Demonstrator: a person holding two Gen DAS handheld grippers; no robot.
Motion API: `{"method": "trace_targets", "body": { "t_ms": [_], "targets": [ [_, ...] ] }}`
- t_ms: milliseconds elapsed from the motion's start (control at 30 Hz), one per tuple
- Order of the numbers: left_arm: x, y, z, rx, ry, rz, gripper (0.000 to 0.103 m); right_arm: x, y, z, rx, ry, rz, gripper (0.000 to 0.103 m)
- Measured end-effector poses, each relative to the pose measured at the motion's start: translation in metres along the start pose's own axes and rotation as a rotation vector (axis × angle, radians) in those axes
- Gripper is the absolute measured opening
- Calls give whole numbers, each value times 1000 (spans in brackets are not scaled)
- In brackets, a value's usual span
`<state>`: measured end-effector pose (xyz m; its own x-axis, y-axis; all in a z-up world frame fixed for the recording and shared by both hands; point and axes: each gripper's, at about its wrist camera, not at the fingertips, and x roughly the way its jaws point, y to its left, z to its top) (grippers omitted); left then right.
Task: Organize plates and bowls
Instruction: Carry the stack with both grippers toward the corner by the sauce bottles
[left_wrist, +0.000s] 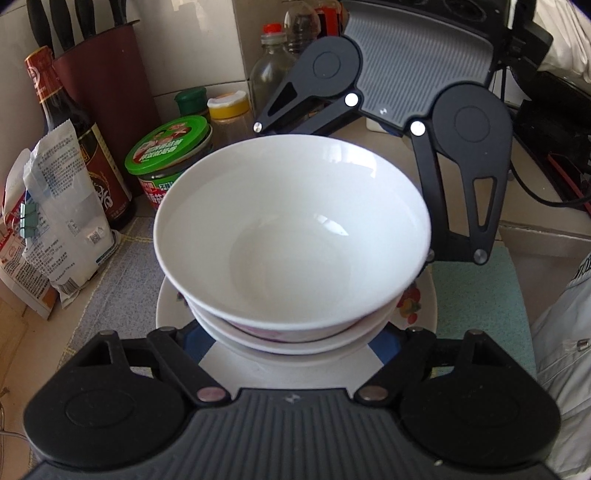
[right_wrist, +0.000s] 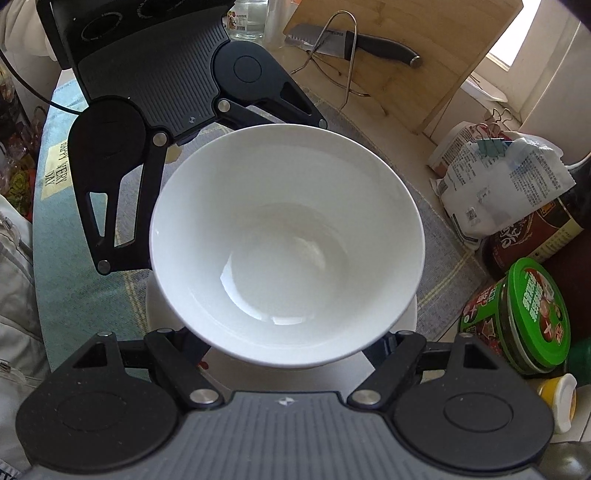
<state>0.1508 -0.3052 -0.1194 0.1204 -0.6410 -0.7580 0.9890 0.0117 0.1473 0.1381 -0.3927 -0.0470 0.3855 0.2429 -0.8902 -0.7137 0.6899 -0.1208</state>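
A white bowl (left_wrist: 291, 229) sits on top of a stack: a second bowl with a pink pattern (left_wrist: 280, 334) under it, and a flowered plate (left_wrist: 410, 302) at the bottom. The same top bowl fills the right wrist view (right_wrist: 286, 236). My left gripper (left_wrist: 291, 343) is open, its jaws spread wide on either side of the stack's near base. My right gripper (right_wrist: 288, 347) is open too, jaws spread around the stack from the opposite side; it shows beyond the bowl in the left wrist view (left_wrist: 369, 122). The fingertips of both are hidden behind the bowls.
A green-lidded jar (left_wrist: 170, 147), a soy sauce bottle (left_wrist: 66, 122), a clipped bag (left_wrist: 62, 206) and a knife block (left_wrist: 99, 70) crowd one side. A cutting board (right_wrist: 406, 48), a knife (right_wrist: 354, 40) and a wire rack (right_wrist: 347, 66) stand behind. A grey mat (left_wrist: 118, 273) lies under the plate.
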Motion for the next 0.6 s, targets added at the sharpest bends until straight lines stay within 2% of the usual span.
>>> {"method": "trace_targets", "body": {
  "t_ms": [600],
  "targets": [
    [6, 8, 0, -9, 6, -17, 85, 3, -4, -1, 27, 0, 19, 85]
  ]
}}
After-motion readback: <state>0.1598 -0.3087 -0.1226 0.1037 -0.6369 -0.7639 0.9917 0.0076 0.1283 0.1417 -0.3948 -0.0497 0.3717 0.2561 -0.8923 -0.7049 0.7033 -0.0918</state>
